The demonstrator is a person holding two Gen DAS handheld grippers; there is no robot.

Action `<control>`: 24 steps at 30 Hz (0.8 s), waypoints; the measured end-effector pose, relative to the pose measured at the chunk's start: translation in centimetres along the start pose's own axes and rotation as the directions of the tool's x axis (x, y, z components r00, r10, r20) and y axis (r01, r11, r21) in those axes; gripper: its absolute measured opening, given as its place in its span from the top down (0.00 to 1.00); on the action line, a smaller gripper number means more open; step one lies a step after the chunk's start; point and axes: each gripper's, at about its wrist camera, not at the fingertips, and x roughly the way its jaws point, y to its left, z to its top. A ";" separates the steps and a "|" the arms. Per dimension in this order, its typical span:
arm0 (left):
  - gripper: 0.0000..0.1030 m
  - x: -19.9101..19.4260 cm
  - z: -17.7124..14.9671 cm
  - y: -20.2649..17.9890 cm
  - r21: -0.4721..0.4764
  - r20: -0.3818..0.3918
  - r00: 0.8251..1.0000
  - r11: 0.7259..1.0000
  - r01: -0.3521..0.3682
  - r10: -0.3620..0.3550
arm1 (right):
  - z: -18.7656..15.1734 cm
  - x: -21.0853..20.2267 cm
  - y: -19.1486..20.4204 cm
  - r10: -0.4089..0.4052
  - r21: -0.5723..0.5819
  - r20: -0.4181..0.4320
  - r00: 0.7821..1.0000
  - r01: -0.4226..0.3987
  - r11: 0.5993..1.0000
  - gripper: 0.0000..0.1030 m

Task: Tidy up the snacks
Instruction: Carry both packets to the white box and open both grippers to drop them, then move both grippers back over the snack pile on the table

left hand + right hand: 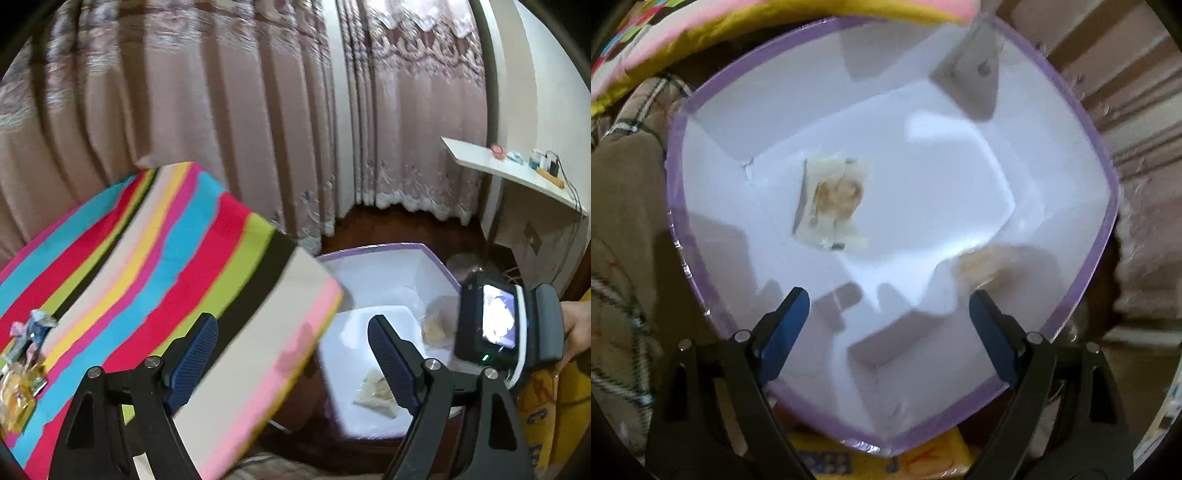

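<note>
- Two views showed this moment, and the left wrist view came first. The left gripper (291,343) was spread wide with nothing between its blue fingers (194,354).
- It hung over the edge of a table with a striped cloth (155,266).
- A small heap of wrapped snacks (22,365) lay on the cloth at the far left.
- Down beside the table sat a white box with a purple rim (373,248). One clear snack packet (376,391) lay on its floor, and a second snack (437,323) sat near its right wall.
- The right gripper's body (498,321) hung over the box, held by a hand (574,325).
- In the right wrist view, the right gripper (888,317) pointed down into the white box (1108,192). It was released, with nothing held.
- The clear packet (833,205) lay flat near the middle of the box floor.
- The other snack (982,267) was a blur just past the right finger (993,332).
</note>
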 end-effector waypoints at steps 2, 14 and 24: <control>0.17 -1.1 -0.6 2.1 -0.053 0.021 1.000 0.999 -0.007 0.008 | -0.7 0.2 -0.7 0.017 0.093 -0.069 0.997 -0.011 0.996 0.13; 0.16 -6.2 -4.8 14.8 -0.387 0.098 0.991 0.921 -0.049 0.094 | -3.6 -0.7 5.2 0.284 0.280 -0.203 0.937 -0.222 0.934 0.19; 0.14 -8.0 -13.1 24.8 -0.574 -0.144 0.956 0.765 -0.292 0.257 | 7.1 -18.7 4.8 0.189 0.177 0.512 0.838 -0.318 0.931 0.02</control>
